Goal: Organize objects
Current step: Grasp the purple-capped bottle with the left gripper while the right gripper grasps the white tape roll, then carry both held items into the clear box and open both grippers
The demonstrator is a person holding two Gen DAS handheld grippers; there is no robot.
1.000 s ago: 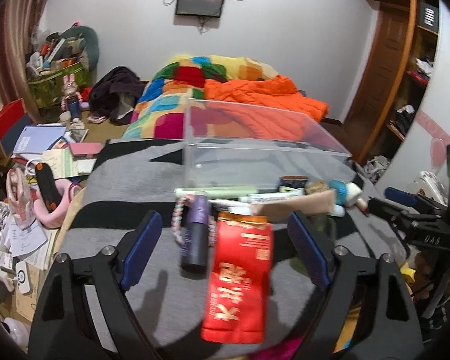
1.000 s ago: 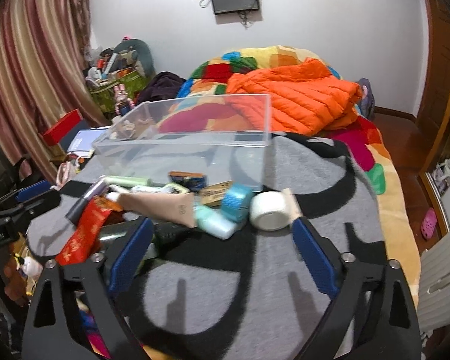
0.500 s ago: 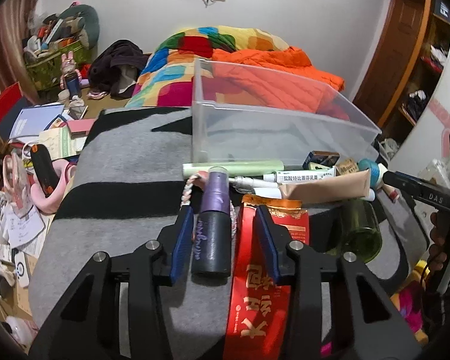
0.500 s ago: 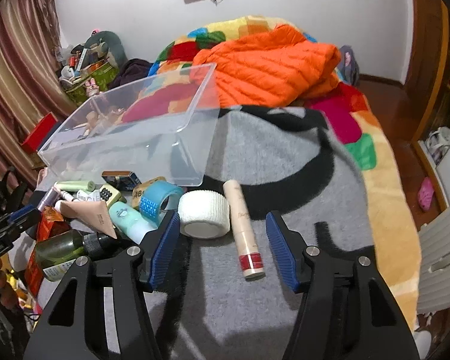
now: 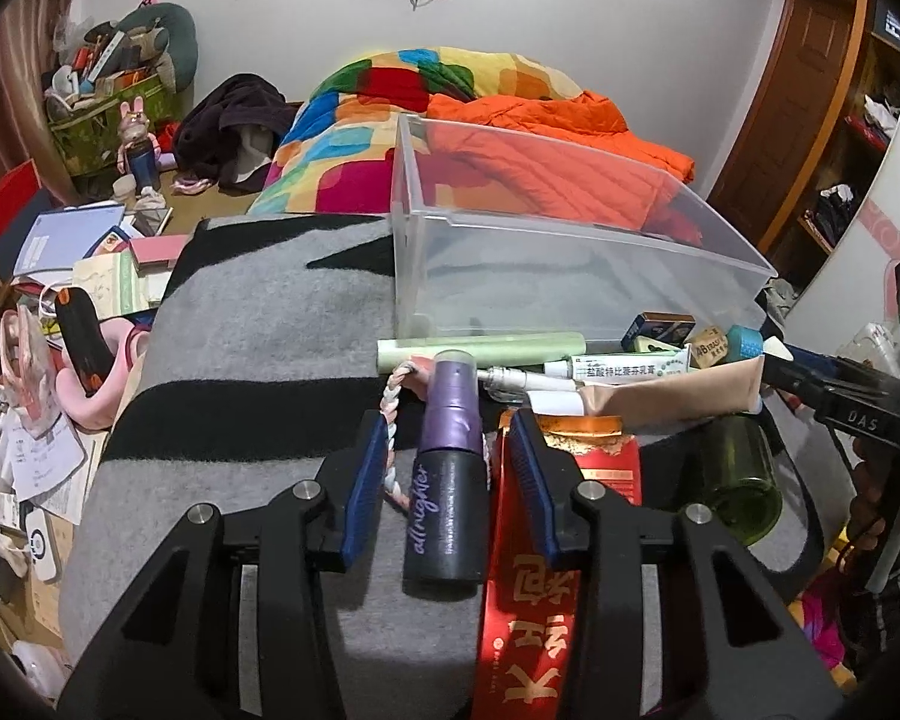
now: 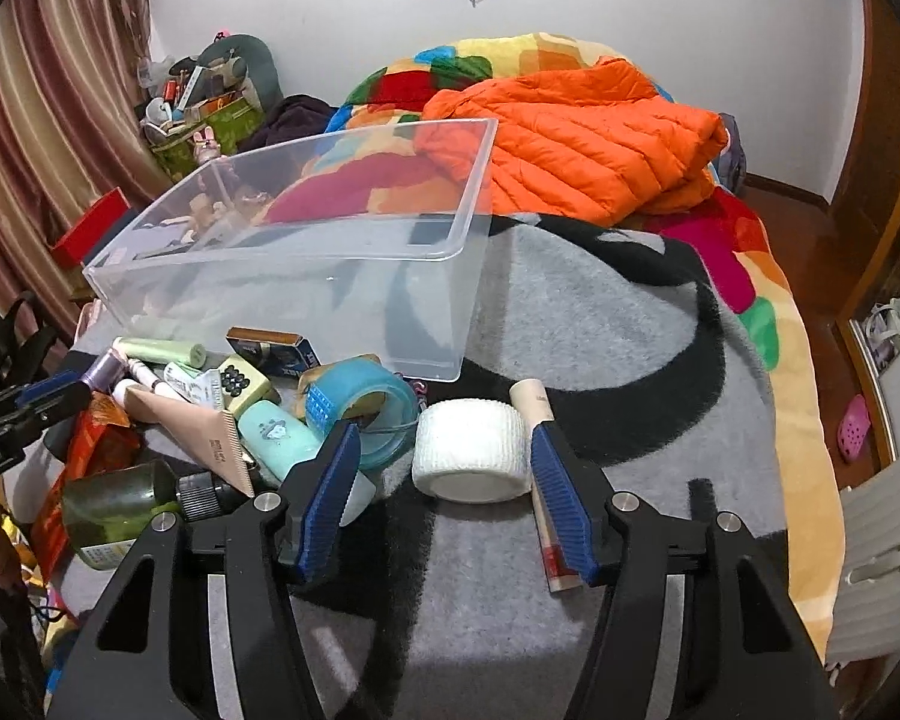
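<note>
Spray bottle [image 5: 447, 474]: black body w/ purple cap end, white script down the side. It lies flat on the grey-and-black blanket [image 5: 258, 324], long axis running front to back in the left cam, purple end pointing away toward the clear bin [image 5: 570, 252], black base nearest the camera. Left gripper [image 5: 447, 462] sits around it, blue pads either side w/ slim gaps showing, so jaws are parted, not clamped. A pink-white braided cord [image 5: 393, 402] lies just left of the bottle; a red packet [image 5: 534, 570] w/ gold print is just right, partly under the right-hand pad.

White tape roll [image 6: 469, 450]: stubby, textured gauze look, lying on its side w/ the hollow core facing the right cam, axis roughly front to back. Right gripper [image 6: 444, 465] straddles it, open, clear gap on the left side, right pad just beside the roll. A beige tube [image 6: 543, 480] w/ red end lies along the roll's right side, partly hidden by the pad, running front to back. Blue tape roll [image 6: 360, 408] and green glass bottle [image 6: 120, 510] sit left, in front of the bin.
</note>
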